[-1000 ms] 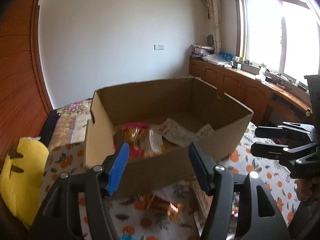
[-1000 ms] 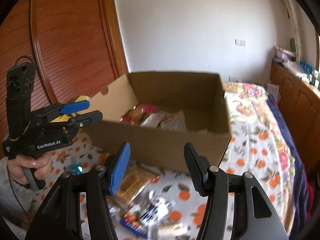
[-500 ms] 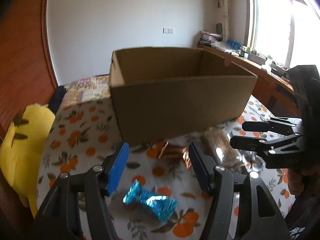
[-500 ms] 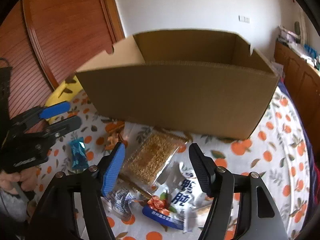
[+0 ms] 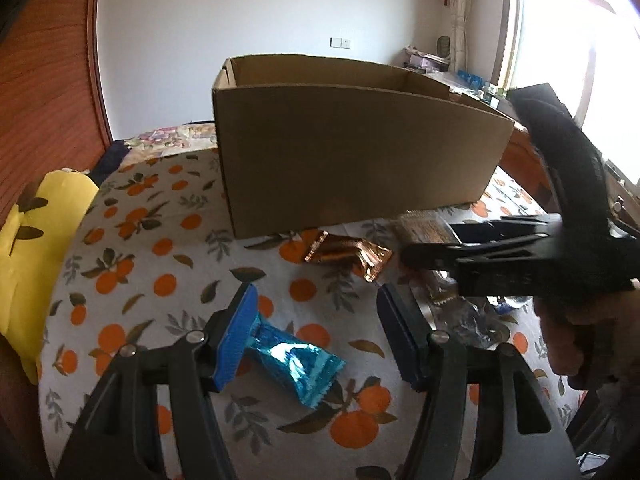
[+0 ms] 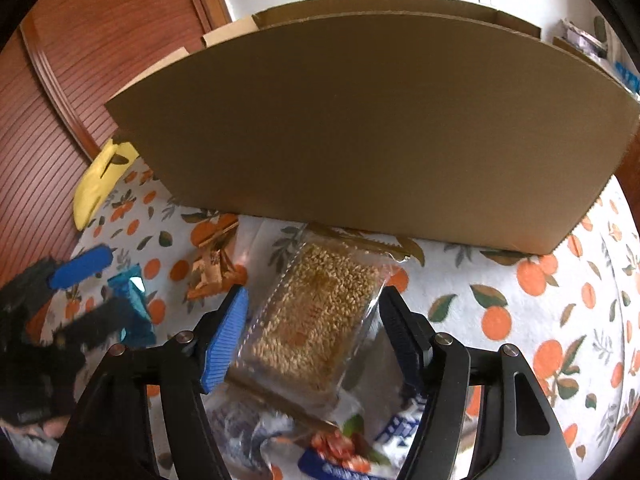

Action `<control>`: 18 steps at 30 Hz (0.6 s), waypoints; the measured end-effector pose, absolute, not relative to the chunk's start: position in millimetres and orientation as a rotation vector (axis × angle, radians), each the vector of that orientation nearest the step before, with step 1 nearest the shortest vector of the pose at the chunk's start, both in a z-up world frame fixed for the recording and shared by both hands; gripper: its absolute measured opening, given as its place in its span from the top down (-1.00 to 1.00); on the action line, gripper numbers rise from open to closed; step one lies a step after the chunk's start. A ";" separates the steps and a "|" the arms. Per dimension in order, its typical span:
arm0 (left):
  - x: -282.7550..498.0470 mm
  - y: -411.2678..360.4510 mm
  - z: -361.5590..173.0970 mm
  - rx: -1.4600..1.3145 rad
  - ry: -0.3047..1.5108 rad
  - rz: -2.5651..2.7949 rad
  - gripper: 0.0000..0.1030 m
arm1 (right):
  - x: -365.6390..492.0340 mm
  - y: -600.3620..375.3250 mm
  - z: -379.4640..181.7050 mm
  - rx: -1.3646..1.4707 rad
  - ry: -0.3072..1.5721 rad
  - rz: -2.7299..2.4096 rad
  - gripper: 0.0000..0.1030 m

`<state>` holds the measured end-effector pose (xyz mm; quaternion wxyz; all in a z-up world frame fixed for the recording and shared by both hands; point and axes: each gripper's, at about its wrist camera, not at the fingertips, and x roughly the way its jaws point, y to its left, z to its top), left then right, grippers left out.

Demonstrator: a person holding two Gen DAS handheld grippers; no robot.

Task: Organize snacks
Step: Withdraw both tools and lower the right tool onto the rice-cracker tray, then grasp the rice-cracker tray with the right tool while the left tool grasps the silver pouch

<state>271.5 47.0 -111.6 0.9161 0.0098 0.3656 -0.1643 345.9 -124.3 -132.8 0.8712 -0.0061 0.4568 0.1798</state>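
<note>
A brown cardboard box (image 5: 360, 160) stands on an orange-print cloth (image 5: 132, 264); it also fills the right wrist view (image 6: 360, 128). My left gripper (image 5: 316, 340) is open, low over a shiny blue snack packet (image 5: 296, 364) that lies between its fingers. My right gripper (image 6: 312, 336) is open around a clear pack of golden grain bar (image 6: 316, 316), its fingers apart from the pack's sides. A copper-foil packet (image 5: 348, 254) lies in front of the box, also seen in the right wrist view (image 6: 214, 268).
A yellow plush pillow (image 5: 28, 248) lies at the cloth's left edge. A blue-and-white snack bag (image 6: 344, 448) lies under the grain pack. Wooden wall panels (image 6: 80, 80) stand left. The right gripper (image 5: 500, 256) crosses the left wrist view at right.
Both grippers have dropped from above the box rim to the cloth in front of it. The left one closed in on the blue packet, the right on the grain pack.
</note>
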 end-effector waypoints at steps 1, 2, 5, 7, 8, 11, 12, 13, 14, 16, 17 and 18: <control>270.8 46.0 -112.2 0.018 0.755 -0.340 -0.22 | 348.0 -122.3 -134.5 -0.030 0.963 0.368 -0.35; 269.6 44.3 -112.9 0.015 0.757 -0.343 -0.22 | 347.7 -122.5 -134.0 -0.047 0.957 0.363 -0.34; 267.5 39.7 -113.8 0.004 0.765 -0.355 -0.22 | 346.9 -119.1 -134.8 -0.093 0.950 0.348 -0.15; 265.4 34.6 -114.0 -0.004 0.770 -0.368 -0.22 | 345.4 -119.3 -133.6 -0.108 0.942 0.343 -0.01; 263.6 30.5 -114.0 -0.011 0.773 -0.379 -0.22 | 344.4 -120.1 -133.3 -0.106 0.936 0.346 0.06; 261.3 20.9 -115.1 -0.026 0.784 -0.411 -0.22 | 338.6 -122.2 -130.2 -0.108 0.916 0.360 0.10; 260.2 15.2 -116.1 -0.027 0.790 -0.422 -0.22 | 334.5 -125.0 -126.5 -0.105 0.901 0.363 0.11; 259.9 11.2 -117.0 -0.029 0.796 -0.430 -0.22 | 332.1 -127.2 -123.6 -0.100 0.892 0.365 0.11; 259.8 8.0 -117.5 -0.031 0.800 -0.436 -0.22 | 326.9 -132.4 -117.8 -0.084 0.874 0.372 0.11; 260.4 -2.8 -120.7 -0.036 0.825 -0.461 -0.22 | 320.2 -139.5 -110.2 -0.066 0.848 0.373 0.11; 261.1 -7.6 -122.1 -0.035 0.838 -0.470 -0.22 | 316.7 -143.5 -106.0 -0.059 0.836 0.370 0.11; 261.5 -11.9 -123.4 -0.035 0.849 -0.479 -0.22 | 312.6 -147.4 -101.6 -0.053 0.823 0.371 0.11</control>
